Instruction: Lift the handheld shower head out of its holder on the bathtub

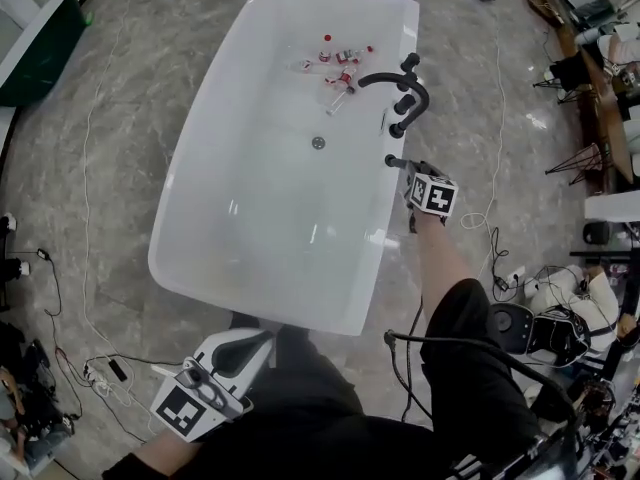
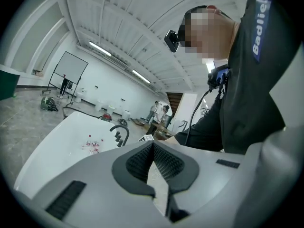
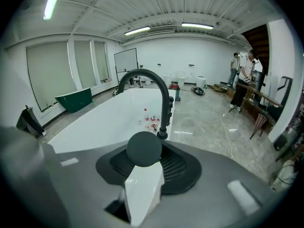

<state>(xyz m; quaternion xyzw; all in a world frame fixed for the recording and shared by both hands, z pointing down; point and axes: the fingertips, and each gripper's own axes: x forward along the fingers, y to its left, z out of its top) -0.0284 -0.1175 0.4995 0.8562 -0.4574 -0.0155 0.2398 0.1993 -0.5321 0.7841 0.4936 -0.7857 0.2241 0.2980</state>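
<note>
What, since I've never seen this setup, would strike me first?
A big white bathtub fills the middle of the head view, with red-capped bottles lying at its far end. On its right rim, by the black arched faucet, the right gripper is shut on the dark round shower head.

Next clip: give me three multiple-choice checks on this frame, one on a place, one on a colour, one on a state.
1. The small bottles lie: A on a shelf; B inside the bathtub; C on its rim.
2. The faucet is: A chrome; B white; C black.
3. The right gripper is: A shut on the shower head; B open, empty; C out of view.
Answers: 1 B, they lie on the tub's bottom; 2 C, its arch is black; 3 A, its pads clamp the dark round head.
</note>
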